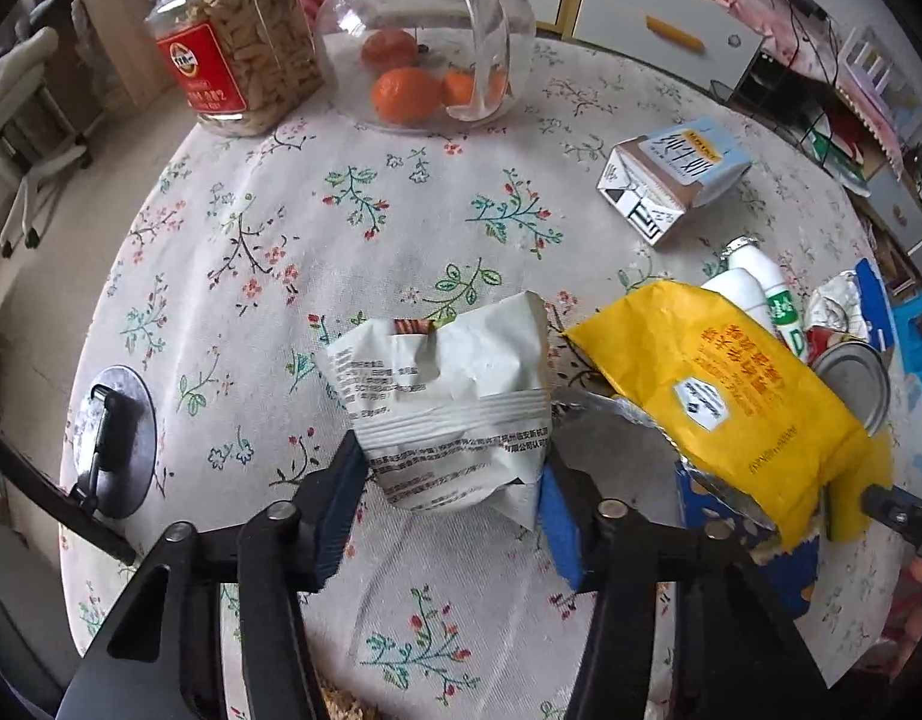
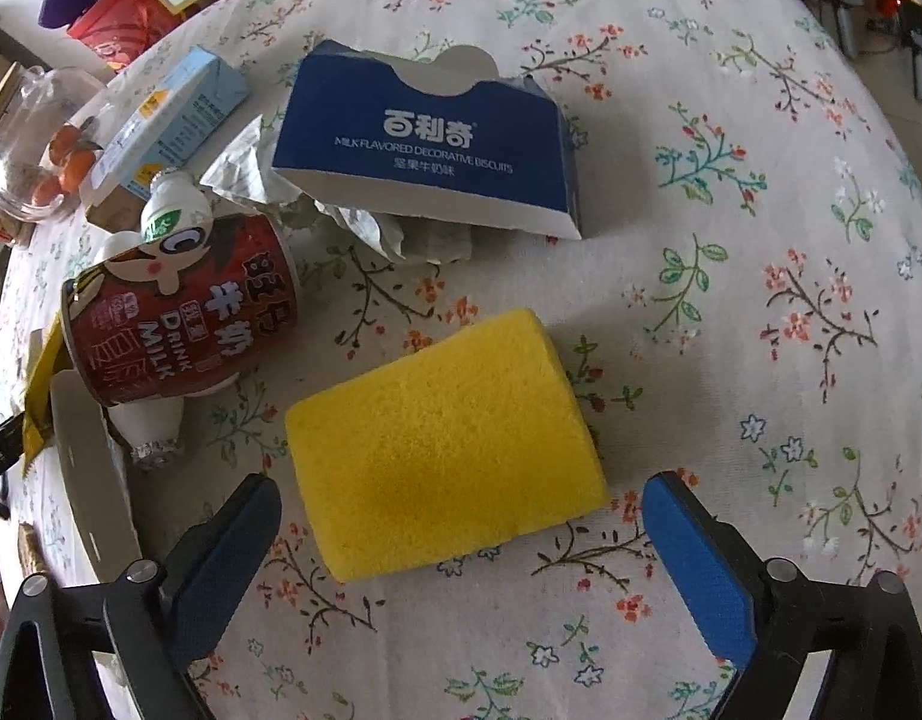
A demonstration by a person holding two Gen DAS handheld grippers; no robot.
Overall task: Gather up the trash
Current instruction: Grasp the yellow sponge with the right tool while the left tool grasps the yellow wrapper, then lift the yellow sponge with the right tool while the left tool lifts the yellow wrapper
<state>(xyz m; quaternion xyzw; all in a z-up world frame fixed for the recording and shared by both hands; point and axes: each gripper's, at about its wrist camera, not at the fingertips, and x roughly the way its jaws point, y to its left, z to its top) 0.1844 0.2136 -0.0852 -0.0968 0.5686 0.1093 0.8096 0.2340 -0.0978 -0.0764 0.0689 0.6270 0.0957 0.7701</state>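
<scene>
In the left wrist view my left gripper (image 1: pixel 446 480) is shut on a white snack wrapper (image 1: pixel 449 396), held just above the floral tablecloth (image 1: pixel 353 276). To its right lie a yellow bag (image 1: pixel 724 396), a blue biscuit box (image 1: pixel 754 546), a tin can (image 1: pixel 856 378), a white yoghurt bottle (image 1: pixel 760 288) and a milk carton (image 1: pixel 670 180). In the right wrist view my right gripper (image 2: pixel 461 528) is open with a yellow sponge (image 2: pixel 443 444) between its fingers on the cloth. Beyond it lie the blue biscuit box (image 2: pixel 425 144), a red milk can (image 2: pixel 179 324), a yoghurt bottle (image 2: pixel 167 210), crumpled wrapper (image 2: pixel 341 216) and the carton (image 2: pixel 173 120).
At the table's far side stand a jar of grain (image 1: pixel 239 54) and a glass jar with oranges (image 1: pixel 425 42). A round metal lid (image 1: pixel 113 438) lies at the left edge. A white chair (image 1: pixel 23 138) and cabinets (image 1: pixel 640 6) stand beyond the table.
</scene>
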